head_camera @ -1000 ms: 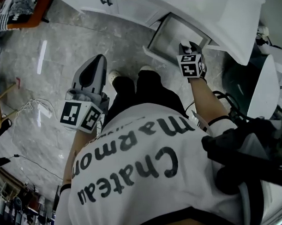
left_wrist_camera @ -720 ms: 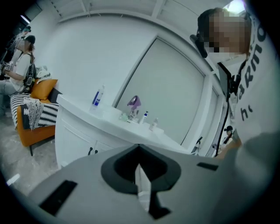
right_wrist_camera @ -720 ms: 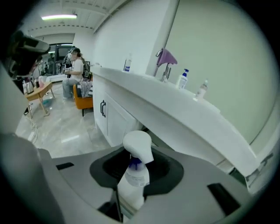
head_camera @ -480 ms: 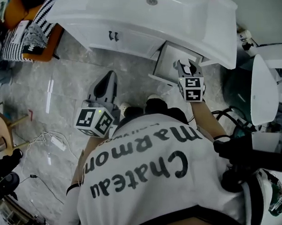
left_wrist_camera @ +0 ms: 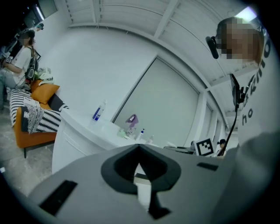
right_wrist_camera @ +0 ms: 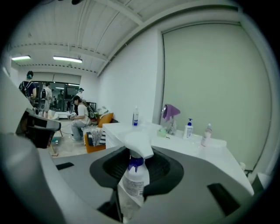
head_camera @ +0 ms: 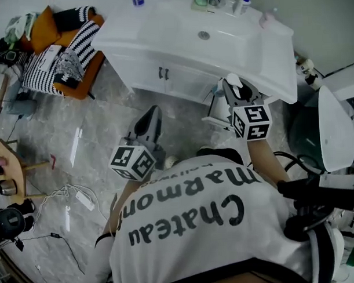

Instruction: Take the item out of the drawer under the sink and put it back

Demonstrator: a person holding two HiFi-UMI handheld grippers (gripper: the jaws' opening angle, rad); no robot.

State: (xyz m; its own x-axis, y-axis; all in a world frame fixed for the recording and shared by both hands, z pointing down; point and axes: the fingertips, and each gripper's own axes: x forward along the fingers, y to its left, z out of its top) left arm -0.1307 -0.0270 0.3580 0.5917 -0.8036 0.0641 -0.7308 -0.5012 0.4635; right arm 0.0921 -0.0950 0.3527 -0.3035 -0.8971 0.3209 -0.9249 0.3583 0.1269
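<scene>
Bottle: a spray bottle point(right_wrist_camera: 132, 177), already out of the drawer, is held upright in front of the sink, roughly level with the worktop point(head_camera: 266, 53).
Right gripper: the right gripper point(head_camera: 240, 94) has its fingers point(right_wrist_camera: 175, 197) closed on the bottle's body below the neck. The white trigger head stands clear above them. This grip was probably chosen so the head is not squeezed and the label side stays free.
Left gripper: the left gripper point(head_camera: 153, 113) is carried off to the side over the floor, well apart from the bottle. Its fingers point(left_wrist_camera: 87, 188) are drawn together at the tips with nothing between them. It is judged to be kept free for the drawer.
Drawer: the drawer point(head_camera: 215, 114) is seen pulled out under the sink, just below the right gripper. It appears to be left open so the return path stays short.
Worktop: toiletries point(right_wrist_camera: 188, 128) are lined up along the back edge, none near the held bottle.
Stage: the take-out half is judged done; the put-back is not yet begun.
Next: the bottle would need to be lowered upright into the open drawer.
Risk: the tall trigger head could catch on the worktop's overhang on the way down.
</scene>
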